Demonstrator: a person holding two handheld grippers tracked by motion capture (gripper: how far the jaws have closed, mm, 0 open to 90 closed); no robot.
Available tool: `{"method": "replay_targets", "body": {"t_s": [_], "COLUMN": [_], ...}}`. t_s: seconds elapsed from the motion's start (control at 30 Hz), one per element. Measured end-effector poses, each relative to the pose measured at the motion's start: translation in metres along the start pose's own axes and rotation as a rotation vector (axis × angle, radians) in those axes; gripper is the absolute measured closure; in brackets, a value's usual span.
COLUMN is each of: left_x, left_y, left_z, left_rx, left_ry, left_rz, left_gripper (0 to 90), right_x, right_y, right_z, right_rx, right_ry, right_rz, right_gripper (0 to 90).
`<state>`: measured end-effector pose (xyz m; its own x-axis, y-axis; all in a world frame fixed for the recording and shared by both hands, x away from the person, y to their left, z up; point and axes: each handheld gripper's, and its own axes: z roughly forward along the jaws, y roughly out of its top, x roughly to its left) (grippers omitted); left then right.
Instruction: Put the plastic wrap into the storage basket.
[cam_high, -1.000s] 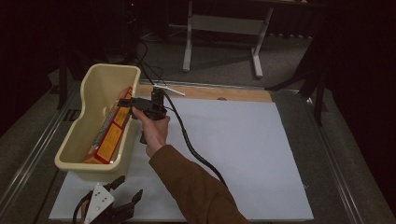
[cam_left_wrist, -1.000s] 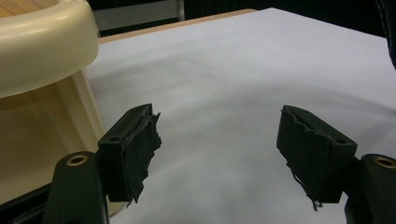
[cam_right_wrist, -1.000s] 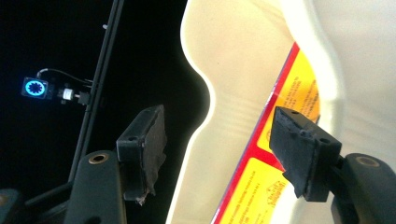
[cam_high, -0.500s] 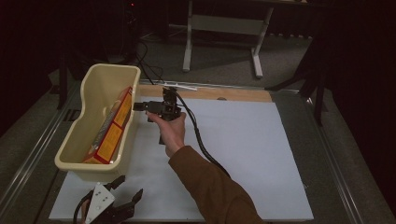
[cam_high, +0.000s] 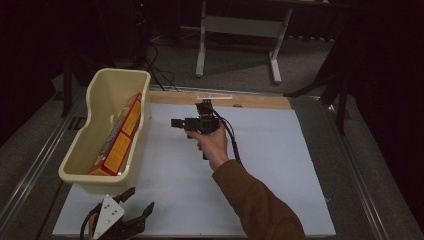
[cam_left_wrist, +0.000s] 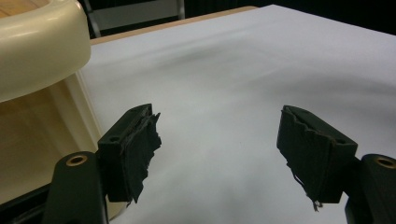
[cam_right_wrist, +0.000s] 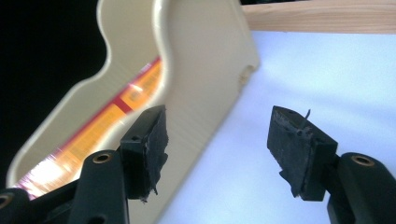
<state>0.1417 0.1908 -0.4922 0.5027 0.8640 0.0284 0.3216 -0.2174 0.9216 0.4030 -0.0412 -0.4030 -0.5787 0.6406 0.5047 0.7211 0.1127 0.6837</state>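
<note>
White table sheet (cam_high: 280, 165), wooden strip (cam_high: 260, 101), metal stand (cam_high: 240, 25)

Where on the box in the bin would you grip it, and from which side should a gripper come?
Grip the box by its raised long edge, coming from above. It leans on edge against the bin's right wall, so only that top edge is free; the walls block the sides. The right gripper is nearest, with open, empty jaws.

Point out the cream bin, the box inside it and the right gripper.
cream bin (cam_high: 118, 75): high view, far rim.
box (cam_high: 121, 136): high view, orange and yellow face.
right gripper (cam_right_wrist: 217, 151): right gripper view, gap midway between the open jaws.
</note>
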Motion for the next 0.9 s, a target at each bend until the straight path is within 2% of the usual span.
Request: {"method": "replay_targets", "body": {"t_s": [0.07,0.17,0.27,0.37,0.63,0.8,0.9], "left_x": [0.000,0.000,0.000,0.000,0.000,0.001,0.001], "left_y": [0.000,0.000,0.000,0.000,0.000,0.000,0.000], "left_z": [0.000,0.000,0.000,0.000,0.001,0.001,0.001], "left_rx": [0.000,0.000,0.000,0.001,0.002,0.004,0.006], "left_ry": [0.000,0.001,0.000,0.001,0.003,0.007,0.007], "left_rz": [-0.001,-0.001,-0.001,-0.001,-0.003,-0.003,-0.002], "left_gripper": [28.2,28.1,28.2,28.2,28.2,28.2,28.2], "right_x": [-0.007,-0.017,-0.022,-0.032,-0.040,-0.051,-0.060], "right_y": [-0.004,-0.010,-0.013,-0.022,-0.043,-0.054,-0.061], "right_z": [-0.006,-0.015,-0.019,-0.028,-0.043,-0.059,-0.069], "right_rx": [0.003,0.011,0.018,0.034,0.078,0.074,0.070], "right_ry": [-0.012,-0.004,-0.019,-0.064,-0.156,-0.209,-0.230], "right_rz": [-0.032,-0.022,-0.034,-0.097,-0.264,-0.324,-0.340], "right_gripper": [37.4,37.7,37.6,36.9,34.3,33.0,33.1]}}
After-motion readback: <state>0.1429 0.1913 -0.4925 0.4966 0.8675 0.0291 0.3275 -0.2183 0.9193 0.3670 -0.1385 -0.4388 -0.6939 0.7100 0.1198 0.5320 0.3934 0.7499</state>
